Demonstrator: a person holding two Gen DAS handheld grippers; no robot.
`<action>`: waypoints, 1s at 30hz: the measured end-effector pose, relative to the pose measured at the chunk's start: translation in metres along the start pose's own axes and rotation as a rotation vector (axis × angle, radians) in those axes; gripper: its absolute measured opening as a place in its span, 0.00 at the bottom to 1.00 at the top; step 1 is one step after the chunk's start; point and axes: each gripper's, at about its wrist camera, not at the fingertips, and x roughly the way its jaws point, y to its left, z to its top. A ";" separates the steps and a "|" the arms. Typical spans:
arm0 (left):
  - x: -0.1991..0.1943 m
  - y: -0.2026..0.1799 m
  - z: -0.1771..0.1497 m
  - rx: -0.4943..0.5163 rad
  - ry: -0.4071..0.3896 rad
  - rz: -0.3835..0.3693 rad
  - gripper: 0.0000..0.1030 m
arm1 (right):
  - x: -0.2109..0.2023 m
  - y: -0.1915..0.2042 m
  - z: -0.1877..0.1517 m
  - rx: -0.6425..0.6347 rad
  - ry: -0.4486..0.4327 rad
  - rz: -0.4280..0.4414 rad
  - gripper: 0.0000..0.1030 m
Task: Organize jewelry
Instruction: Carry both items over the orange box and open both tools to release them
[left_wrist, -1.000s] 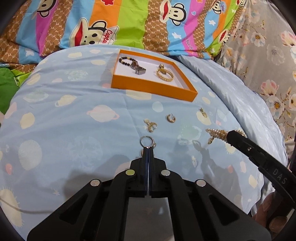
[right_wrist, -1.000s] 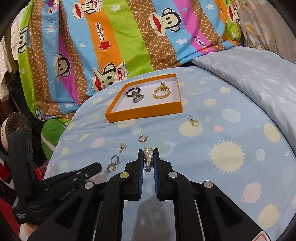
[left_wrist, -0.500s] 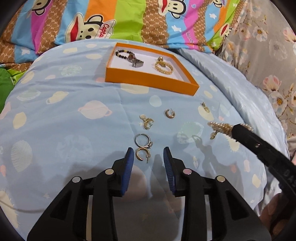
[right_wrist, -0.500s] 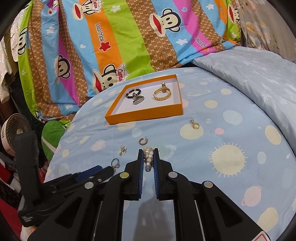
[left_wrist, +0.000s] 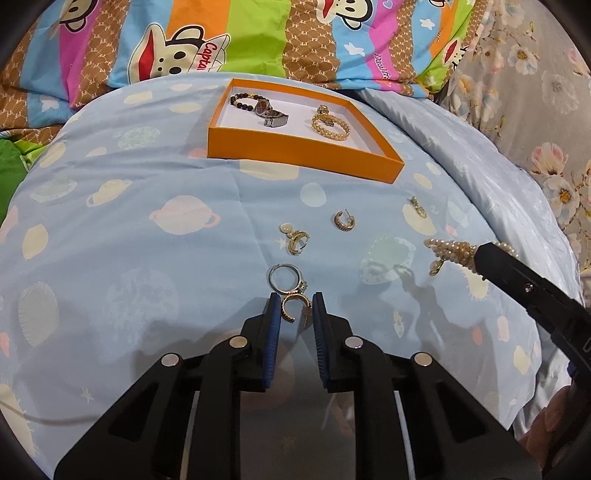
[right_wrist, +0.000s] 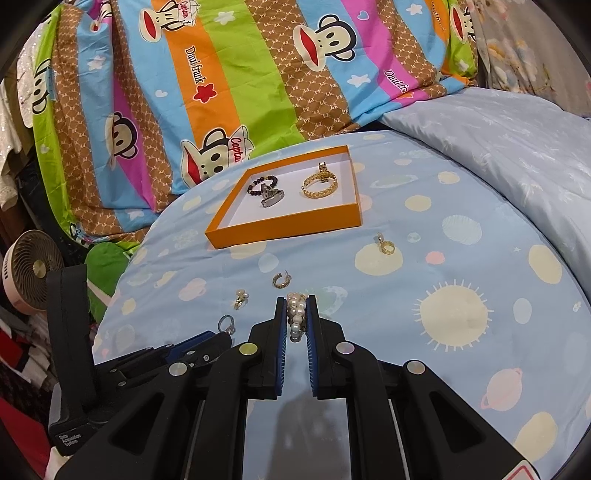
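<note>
My left gripper (left_wrist: 295, 301) is open, its fingers either side of a gold hoop earring (left_wrist: 293, 307) lying on the blue bedspread; a silver ring (left_wrist: 285, 277) lies just beyond it. My right gripper (right_wrist: 296, 308) is shut on a pearl bracelet (right_wrist: 296, 314), held above the bed; it also shows in the left wrist view (left_wrist: 452, 253). An orange tray (left_wrist: 295, 157) farther back holds a dark bead bracelet (left_wrist: 245, 101), a watch (left_wrist: 271, 114) and a gold bracelet (left_wrist: 330, 125).
Loose on the bedspread lie a pearl-and-gold earring (left_wrist: 294, 238), a gold hoop (left_wrist: 344, 221) and a small gold earring (left_wrist: 417, 206). A striped monkey-print quilt (right_wrist: 221, 74) lies behind the tray. A small fan (right_wrist: 29, 269) stands off the bed at left.
My left gripper has opened and let go of the silver ring, then closed in around the gold hoop earring. My right gripper stays still with the pearl bracelet.
</note>
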 end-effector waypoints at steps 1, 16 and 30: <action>-0.002 0.000 0.001 0.000 -0.005 -0.003 0.16 | 0.000 0.000 0.001 -0.001 -0.003 0.001 0.09; -0.047 0.010 0.064 0.036 -0.152 0.006 0.16 | 0.003 0.010 0.053 -0.026 -0.095 0.030 0.09; 0.005 0.008 0.161 0.067 -0.246 0.043 0.16 | 0.084 -0.004 0.141 0.003 -0.134 0.045 0.09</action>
